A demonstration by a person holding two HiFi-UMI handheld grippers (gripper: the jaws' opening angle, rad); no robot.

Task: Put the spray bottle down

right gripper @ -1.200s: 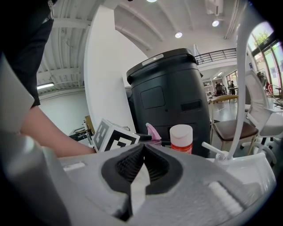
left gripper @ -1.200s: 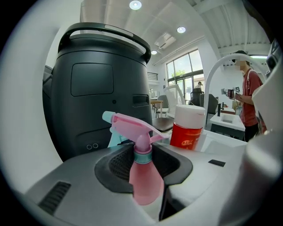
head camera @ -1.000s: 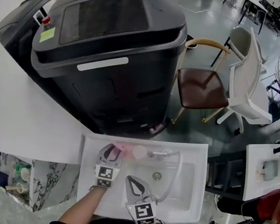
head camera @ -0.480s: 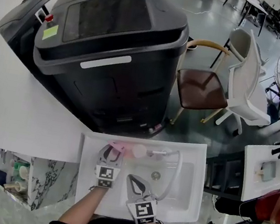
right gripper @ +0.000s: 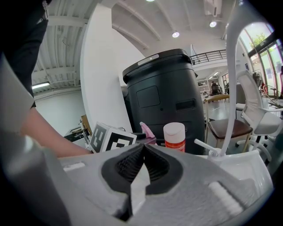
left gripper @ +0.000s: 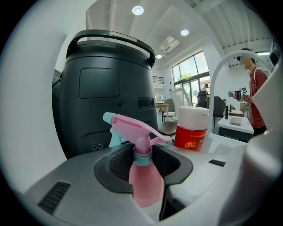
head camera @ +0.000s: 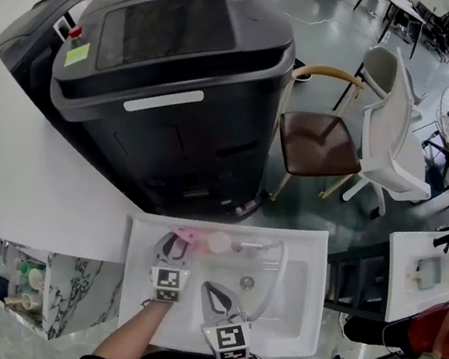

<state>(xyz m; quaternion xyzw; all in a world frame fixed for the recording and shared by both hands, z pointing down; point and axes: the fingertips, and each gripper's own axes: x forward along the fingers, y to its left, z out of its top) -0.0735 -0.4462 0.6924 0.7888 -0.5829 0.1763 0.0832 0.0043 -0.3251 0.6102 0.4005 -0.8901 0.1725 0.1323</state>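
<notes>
A pink spray bottle (left gripper: pixel 143 181) with a pink trigger head and a teal nozzle stands upright between the pads of my left gripper (left gripper: pixel 143 152), whose jaws are closing on its body. In the head view that bottle (head camera: pixel 190 234) is at the back left corner of the white sink (head camera: pixel 303 320), under my left gripper (head camera: pixel 174 249). My right gripper (head camera: pixel 222 295) hovers over the basin beside it, shut with nothing between its fingers. From the right gripper view the jaws (right gripper: pixel 143 148) meet at the tips, and the bottle's pink head (right gripper: pixel 147 131) shows just behind them.
A red canister with a white cap (left gripper: pixel 191 128) stands on the sink rim right of the bottle. A white curved faucet (head camera: pixel 278 264) arches over the basin. Behind the sink stands a big black bin (head camera: pixel 175 64). A brown chair (head camera: pixel 320 143) and a white chair (head camera: pixel 399 127) stand beyond it.
</notes>
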